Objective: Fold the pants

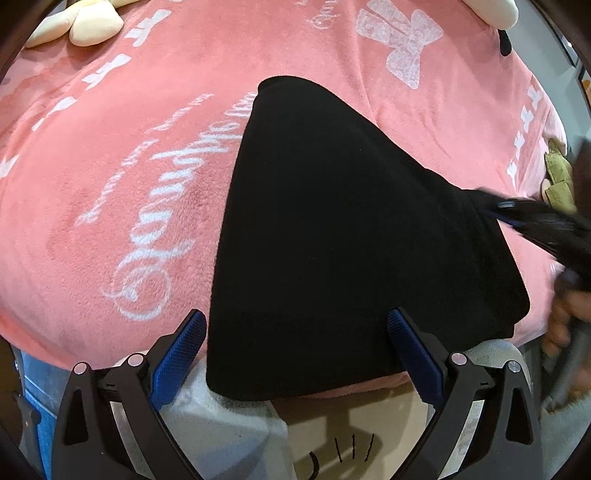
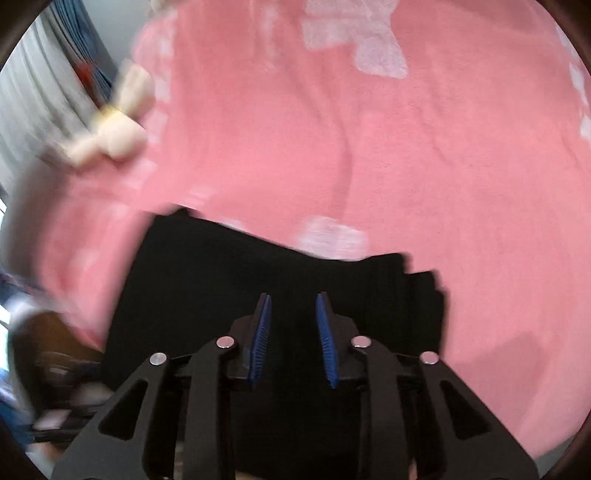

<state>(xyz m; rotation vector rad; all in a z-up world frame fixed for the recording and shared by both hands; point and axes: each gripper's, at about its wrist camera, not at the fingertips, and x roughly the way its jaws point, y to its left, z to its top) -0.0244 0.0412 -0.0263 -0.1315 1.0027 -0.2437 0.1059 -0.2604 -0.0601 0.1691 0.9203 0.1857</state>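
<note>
The black pants (image 1: 351, 236) lie folded on the pink blanket (image 1: 129, 166), reaching from the near bed edge toward the far side. My left gripper (image 1: 295, 325) is open, its blue-padded fingers apart over the near end of the pants, holding nothing. The right gripper (image 1: 517, 214) shows blurred at the pants' right edge. In the right wrist view my right gripper (image 2: 293, 306) hovers over the pants (image 2: 258, 266) with its blue pads a narrow gap apart and nothing between them. That view is motion-blurred.
Cream plush toys (image 1: 85, 26) lie at the far left of the bed, also blurred in the right wrist view (image 2: 118, 122). A green-yellow plush (image 1: 557, 173) sits at the right edge. The bed's near edge and floor (image 1: 369, 424) are below the left gripper. Grey curtains (image 2: 37, 92) hang at the left.
</note>
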